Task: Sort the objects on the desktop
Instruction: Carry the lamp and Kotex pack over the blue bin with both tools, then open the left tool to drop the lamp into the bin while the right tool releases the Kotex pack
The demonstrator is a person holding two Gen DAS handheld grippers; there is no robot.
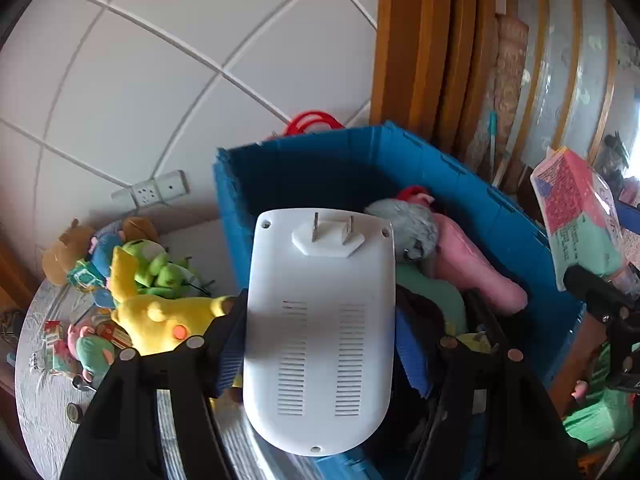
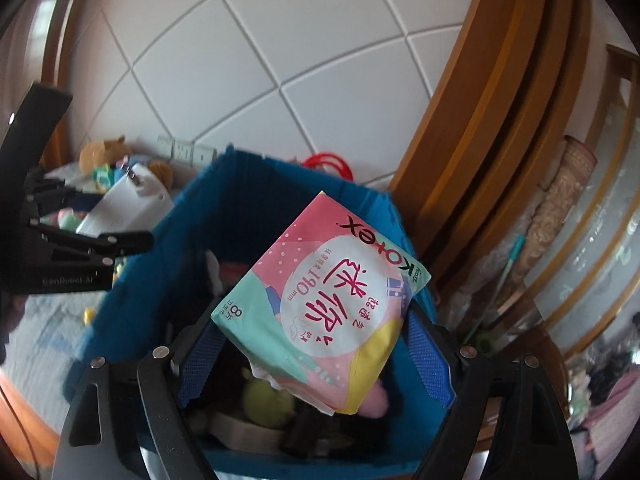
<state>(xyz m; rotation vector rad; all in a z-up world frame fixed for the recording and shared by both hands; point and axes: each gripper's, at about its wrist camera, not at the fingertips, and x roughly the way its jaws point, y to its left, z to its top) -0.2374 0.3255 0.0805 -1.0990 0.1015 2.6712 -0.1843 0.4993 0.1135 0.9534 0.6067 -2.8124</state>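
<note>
White plastic plug-in device [image 1: 318,332], rounded at both ends, smooth and matte, turned back side up: two flat metal prongs on a raised hexagonal boss near the far end, two columns of narrow vent slits down the middle, small screw holes at the corners. Pinched across its width between the blue ribbed pads of the left gripper [image 1: 320,344], black fingers on either side, held above the near edge of the blue corrugated-plastic bin [image 1: 500,216].

Pink, mint and yellow soft plastic pack [image 2: 326,306], glossy and slightly crumpled, printed with a white oval, red lettering and the word "Kotex" upside down. Gripped by its two sides between the blue textured pads of the right gripper [image 2: 316,354], tilted, hanging over the open bin. Same pack seen in the left wrist view at the right edge, back side with dense red print.

Inside the bin: grey fuzzy plush [image 1: 408,226] with a red tuft, long pink plush [image 1: 476,268], a mint green soft piece, a pale yellow-green plush lower down.

Left of the bin, on a pale patterned tabletop [image 1: 40,360]: yellow plush toy [image 1: 160,318] with an orange cheek, bright green plush [image 1: 158,266], brown plush [image 1: 64,254], small colourful packets. Behind: white glossy wall tiles [image 1: 160,80], white wall sockets [image 1: 152,192], a red loop handle [image 1: 314,120], orange-brown wooden frame [image 1: 420,40].
</note>
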